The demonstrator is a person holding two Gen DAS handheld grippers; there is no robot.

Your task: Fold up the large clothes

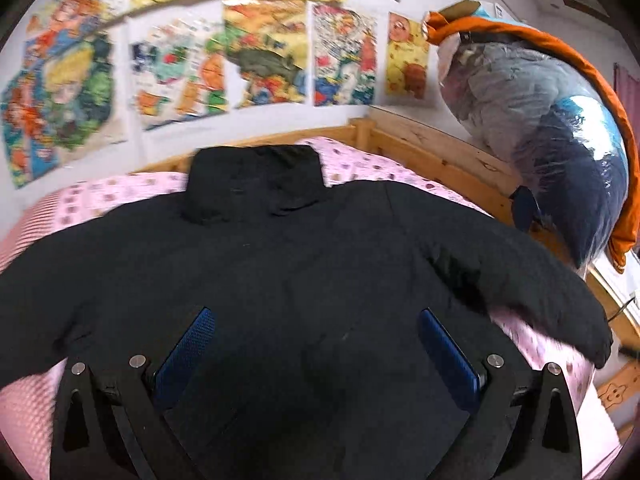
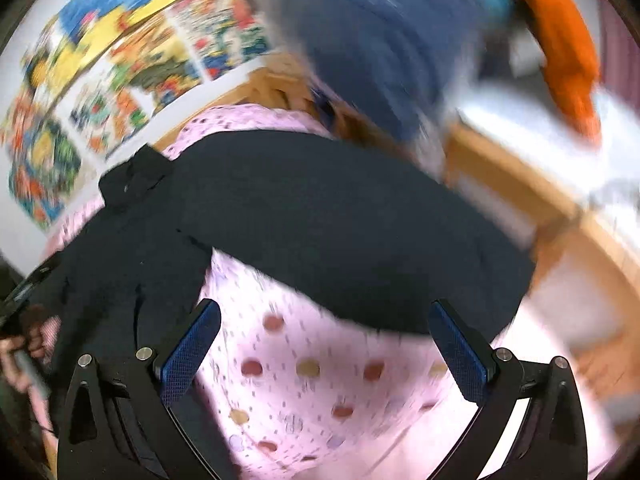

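A large black jacket (image 1: 280, 264) lies spread flat on a pink dotted bed sheet (image 1: 360, 160), collar toward the wall and sleeves out to both sides. My left gripper (image 1: 316, 344) is open and empty, its blue pads just above the jacket's lower body. In the blurred right wrist view the jacket (image 2: 320, 216) shows with its right sleeve stretched across the sheet (image 2: 304, 380). My right gripper (image 2: 324, 344) is open and empty above the sheet, just short of the sleeve.
A wooden bed frame (image 1: 432, 148) runs round the far and right sides. A big plastic-wrapped bundle with orange fabric (image 1: 552, 128) rests on the frame at the right. Colourful posters (image 1: 256, 52) cover the wall behind.
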